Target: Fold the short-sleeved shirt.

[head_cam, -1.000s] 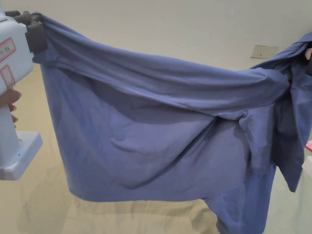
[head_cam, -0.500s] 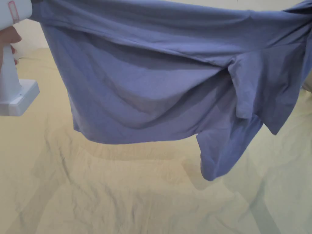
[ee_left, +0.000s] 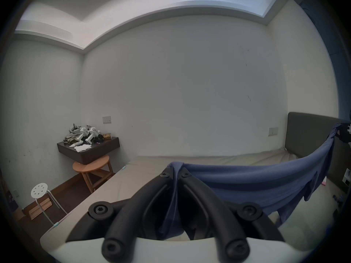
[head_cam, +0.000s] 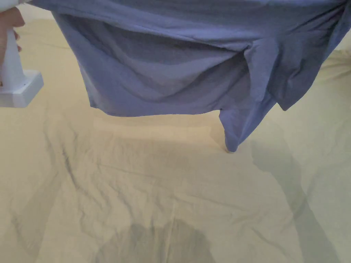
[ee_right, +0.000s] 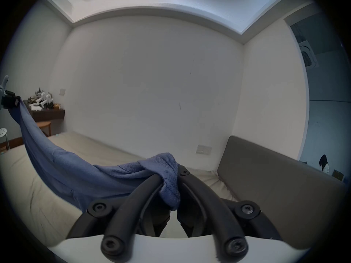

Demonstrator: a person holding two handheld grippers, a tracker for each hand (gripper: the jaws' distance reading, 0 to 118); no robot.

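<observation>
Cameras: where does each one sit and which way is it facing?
Head view: on the head, angled down at the hanging blue shirt over the bed sheet; a hand shows.
Left gripper view: behind the left gripper, facing the wall.
Right gripper view: behind the right gripper, facing the wall.
All share the shirt.

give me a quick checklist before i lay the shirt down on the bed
1. Left gripper shut on the shirt: ok, cloth pinched between its jaws.
2. Right gripper shut on the shirt: ok, a bunched edge is clamped.
3. Shirt stretched between the grippers: ok, though it sags in the middle.
4. Shirt hanging flat: not ok, one sleeve dangles lower and the body is creased.
5. Bed below free of other things: ok in the head view, sheet wrinkled.
6. Which side of the shirt faces down: cannot tell.
</observation>
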